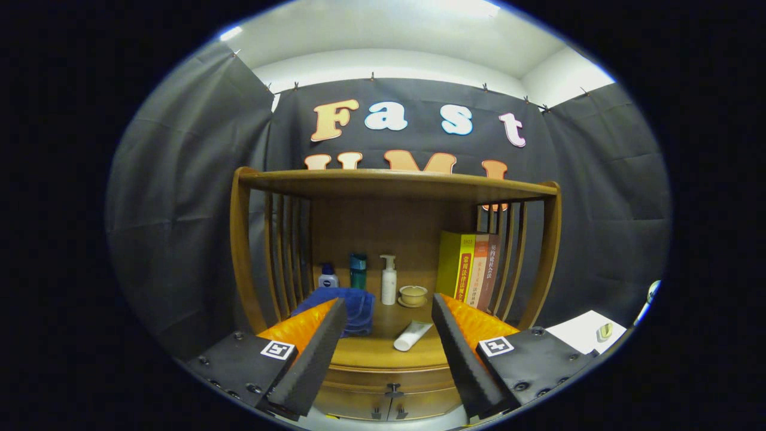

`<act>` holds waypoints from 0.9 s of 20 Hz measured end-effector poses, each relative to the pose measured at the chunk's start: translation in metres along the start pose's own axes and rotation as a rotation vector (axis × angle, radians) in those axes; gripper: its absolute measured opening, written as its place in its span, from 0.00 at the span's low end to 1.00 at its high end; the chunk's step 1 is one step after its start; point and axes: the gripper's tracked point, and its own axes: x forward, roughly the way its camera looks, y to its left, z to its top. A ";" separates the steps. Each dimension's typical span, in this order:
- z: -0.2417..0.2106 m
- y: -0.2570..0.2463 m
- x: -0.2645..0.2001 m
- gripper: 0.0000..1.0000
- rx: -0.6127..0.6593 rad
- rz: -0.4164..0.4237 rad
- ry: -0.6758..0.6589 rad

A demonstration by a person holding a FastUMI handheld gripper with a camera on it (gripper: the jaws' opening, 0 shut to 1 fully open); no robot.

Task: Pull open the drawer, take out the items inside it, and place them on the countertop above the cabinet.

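Observation:
My gripper (389,305) is open, its two orange fingers with black foam pads (314,353) spread wide and holding nothing. Straight ahead stands a wooden cabinet with a countertop (383,350) under a shelf. Below the countertop, between my fingers, the drawer front (392,378) is closed, with a small dark knob (393,392). A white tube (412,334) lies on the countertop between the fingers, and a folded blue cloth (353,308) sits just beyond my left finger.
At the back of the countertop stand a small blue-and-white bottle (327,276), a teal bottle (358,270), a white pump bottle (389,280), a small bowl on a saucer (413,295) and upright books (470,266). A white table (583,332) stands to the right.

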 end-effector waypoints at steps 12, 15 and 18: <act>-0.005 0.009 -0.001 0.97 -0.004 0.015 0.009; -0.006 0.009 -0.001 0.97 -0.008 0.016 0.007; -0.007 0.008 -0.002 0.97 -0.013 0.013 0.007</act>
